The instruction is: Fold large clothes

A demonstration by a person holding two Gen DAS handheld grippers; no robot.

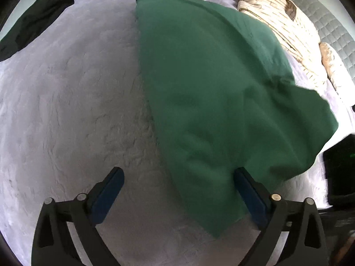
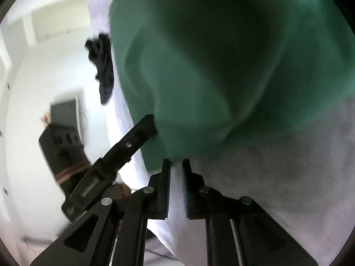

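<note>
A large green garment (image 1: 213, 84) lies folded on the pale grey bed cover (image 1: 66, 110). My left gripper (image 1: 177, 175) is open wide, and the garment's near corner lies between its blue pads. In the right wrist view the green garment (image 2: 221, 62) hangs blurred just ahead of my right gripper (image 2: 176, 161). Its jaws are nearly closed, with the cloth's edge at the fingertips; whether they pinch it is unclear. The left gripper (image 2: 142, 133) shows there too, touching the cloth.
A dark garment (image 1: 37, 17) lies at the far left of the bed, also seen in the right wrist view (image 2: 102, 66). A cream striped pile (image 1: 284, 22) sits far right. A black device (image 1: 339, 168) sits at the right edge. White walls and dark furniture (image 2: 62, 139) lie beyond.
</note>
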